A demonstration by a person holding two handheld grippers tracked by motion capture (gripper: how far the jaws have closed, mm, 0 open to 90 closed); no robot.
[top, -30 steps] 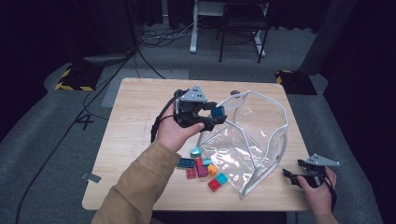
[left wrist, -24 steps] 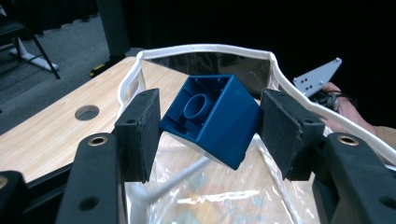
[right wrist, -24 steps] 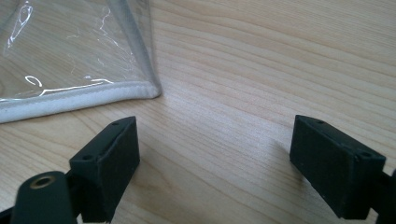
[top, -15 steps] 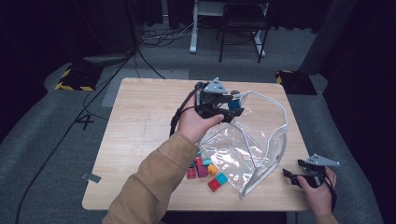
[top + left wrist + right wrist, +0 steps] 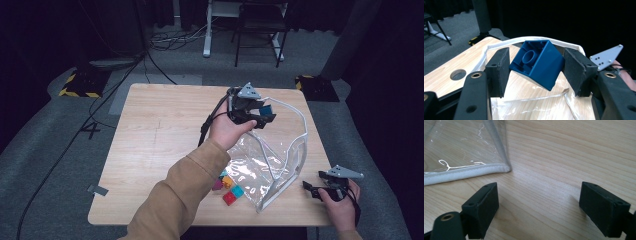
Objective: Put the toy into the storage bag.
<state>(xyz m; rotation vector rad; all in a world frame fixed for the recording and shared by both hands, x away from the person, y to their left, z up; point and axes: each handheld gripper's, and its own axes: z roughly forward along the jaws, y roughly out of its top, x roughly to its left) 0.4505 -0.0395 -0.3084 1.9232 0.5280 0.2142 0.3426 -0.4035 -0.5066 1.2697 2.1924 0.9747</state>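
My left claw [image 5: 536, 67] is clamped cornerwise on the blue block [image 5: 537, 62]; it could twist out short of the clear pouch [image 5: 272, 160]. My right claw [image 5: 539, 207] stands apart.

The small bricks [image 5: 228, 188] beside the clear bag [image 5: 260, 165] are partly hidden by the sleeve [image 5: 180, 200]; their number cannot be told.

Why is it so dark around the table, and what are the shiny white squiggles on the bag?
High view: light falls on the table while the room behind stays black. Right gripper view: the squiggles are glare on the clear bag. Left gripper view: the blue block looks sharp.
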